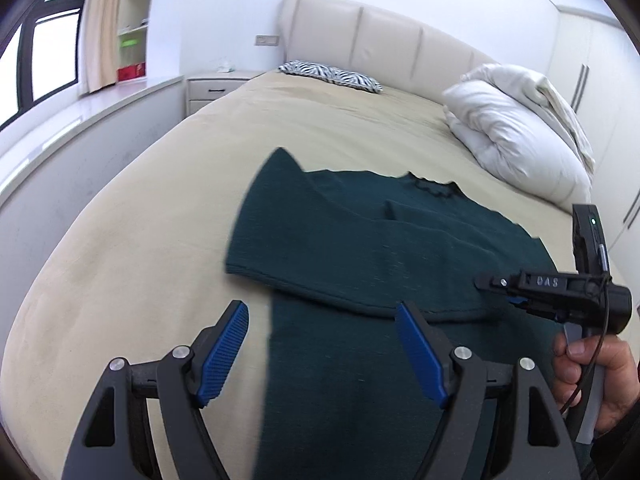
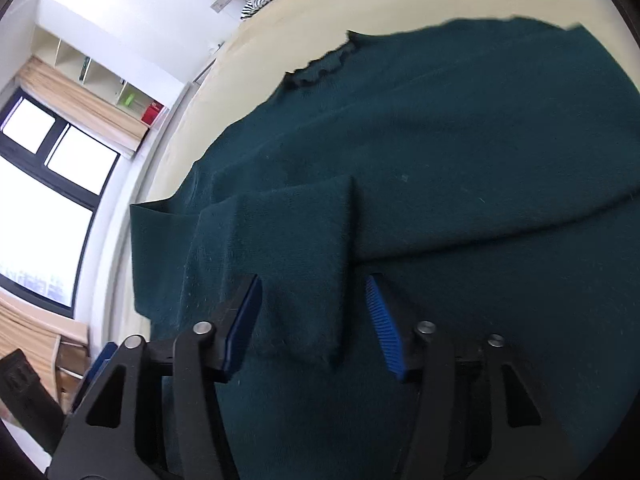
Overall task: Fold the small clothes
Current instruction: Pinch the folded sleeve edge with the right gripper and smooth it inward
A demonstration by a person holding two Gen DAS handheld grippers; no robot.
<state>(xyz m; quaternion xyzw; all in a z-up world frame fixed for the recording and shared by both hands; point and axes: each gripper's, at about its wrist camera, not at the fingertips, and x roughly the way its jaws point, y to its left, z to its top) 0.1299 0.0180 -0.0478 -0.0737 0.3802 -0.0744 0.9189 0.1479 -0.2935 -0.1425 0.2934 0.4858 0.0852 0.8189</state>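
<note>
A dark green knitted sweater [image 1: 360, 240] lies spread on the beige bed [image 1: 140, 240], with one sleeve folded across its body. My left gripper [image 1: 320, 352] is open above the sweater's lower left edge and holds nothing. My right gripper [image 2: 316, 320] is open just above the sweater [image 2: 460, 140], with the folded sleeve end [image 2: 288, 256] between its fingers, ungripped. The right gripper also shows in the left wrist view [image 1: 484, 282] at the right, held by a hand over the sweater's right side.
A white folded duvet [image 1: 516, 128] lies at the bed's far right. A zebra-striped pillow [image 1: 332, 74] sits by the cream headboard [image 1: 380, 32]. A nightstand [image 1: 212, 88] and a window ledge [image 1: 80, 120] run along the left. Wardrobe doors [image 1: 588, 80] stand at the right.
</note>
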